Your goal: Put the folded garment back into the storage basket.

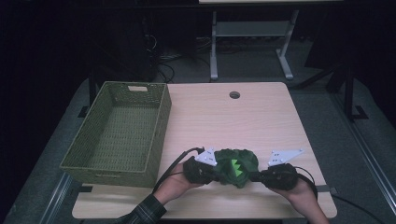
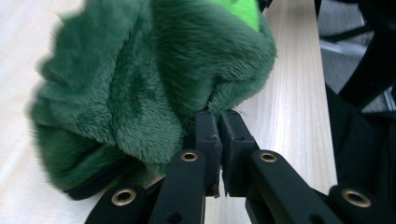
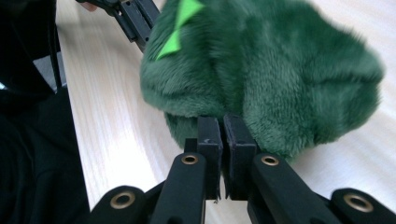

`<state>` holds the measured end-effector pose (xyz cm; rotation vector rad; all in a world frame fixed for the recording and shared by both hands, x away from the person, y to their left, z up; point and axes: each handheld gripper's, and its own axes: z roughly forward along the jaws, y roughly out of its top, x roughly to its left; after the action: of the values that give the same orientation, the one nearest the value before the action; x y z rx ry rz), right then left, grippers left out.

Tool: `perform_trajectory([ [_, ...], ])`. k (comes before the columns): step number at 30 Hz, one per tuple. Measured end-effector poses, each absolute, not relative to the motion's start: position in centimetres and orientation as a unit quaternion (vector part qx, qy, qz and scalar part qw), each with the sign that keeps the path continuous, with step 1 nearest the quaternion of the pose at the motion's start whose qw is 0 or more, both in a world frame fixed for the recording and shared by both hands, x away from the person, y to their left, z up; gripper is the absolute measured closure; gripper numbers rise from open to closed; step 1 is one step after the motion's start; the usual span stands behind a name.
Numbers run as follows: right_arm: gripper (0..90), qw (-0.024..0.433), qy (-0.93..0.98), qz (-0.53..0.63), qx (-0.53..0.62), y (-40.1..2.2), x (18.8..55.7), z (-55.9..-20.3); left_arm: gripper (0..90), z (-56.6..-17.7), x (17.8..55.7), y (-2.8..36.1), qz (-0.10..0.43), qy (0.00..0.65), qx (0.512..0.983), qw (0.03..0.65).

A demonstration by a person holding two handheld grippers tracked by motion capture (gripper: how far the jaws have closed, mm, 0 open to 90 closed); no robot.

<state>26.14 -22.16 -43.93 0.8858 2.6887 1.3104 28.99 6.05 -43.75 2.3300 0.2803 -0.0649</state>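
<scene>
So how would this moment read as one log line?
left gripper: shut on green plush | right gripper: shut on green plush | basket: empty

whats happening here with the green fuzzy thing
A person holds a set of tongs in each hand and has pinched a green plush item from both sides. The left tongs are shut on one edge of it, the right tongs on the opposite edge. It sits near the front edge of the wooden table, between the two hands. A green woven basket stands with nothing in it on the table's left side.
</scene>
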Motion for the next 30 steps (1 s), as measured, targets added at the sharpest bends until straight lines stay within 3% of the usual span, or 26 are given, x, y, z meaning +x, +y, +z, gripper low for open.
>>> perform_trajectory([
  [11, 86.7, -0.010, 0.875, 0.385, 0.293, -21.3, 26.8, -46.2, 86.9, -45.8, 29.8, 5.6, -0.036, 0.121, 0.924, 0.362],
  [16, 87.0, 0.003, 0.879, 0.377, 0.291, -20.9, 27.2, -46.5, 87.2, -46.0, 30.3, 5.5, -0.007, 0.123, 0.927, 0.354],
  [22, 86.8, 0.010, 0.876, 0.379, 0.299, -20.6, 28.2, -47.0, 86.4, -46.1, 31.0, 5.6, -0.013, 0.136, 0.922, 0.362],
  [30, 73.0, 0.007, 0.865, 0.408, 0.292, -21.7, 26.9, -45.1, 68.3, -44.3, 30.1, 6.9, -0.045, 0.144, 0.905, 0.397],
])
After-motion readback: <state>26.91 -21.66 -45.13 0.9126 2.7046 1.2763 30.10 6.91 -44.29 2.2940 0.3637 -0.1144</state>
